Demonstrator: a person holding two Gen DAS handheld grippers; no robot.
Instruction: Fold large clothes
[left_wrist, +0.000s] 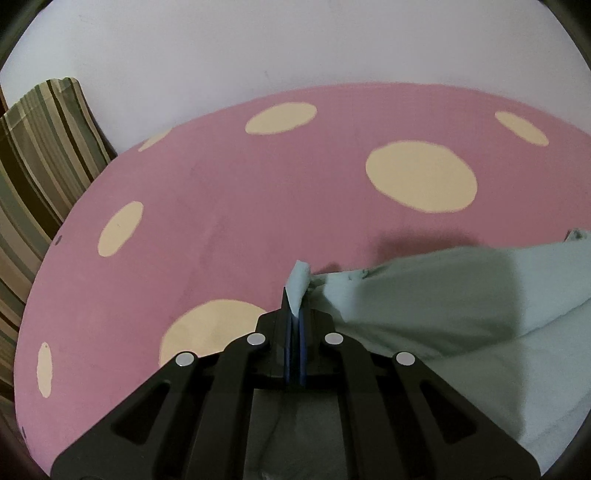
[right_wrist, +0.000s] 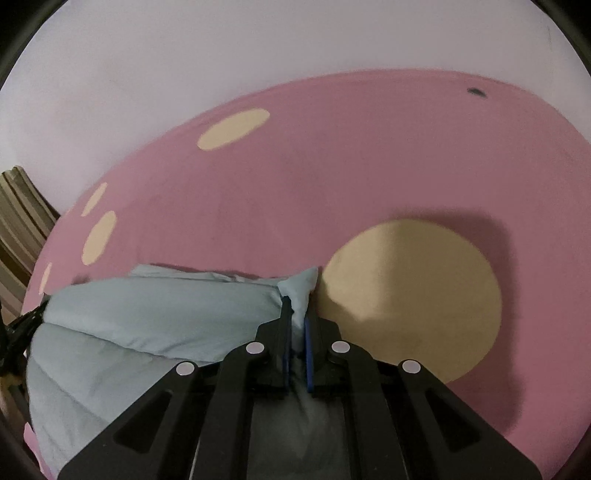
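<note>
Pale green garment (left_wrist: 461, 295) stretched crosswise between 2 clamped tools

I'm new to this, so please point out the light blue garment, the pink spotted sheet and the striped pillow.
light blue garment (right_wrist: 155, 314): right wrist view, its bunched body.
pink spotted sheet (left_wrist: 229, 192): left wrist view, bare pink area.
striped pillow (left_wrist: 44, 147): left wrist view, its striped face.
</note>
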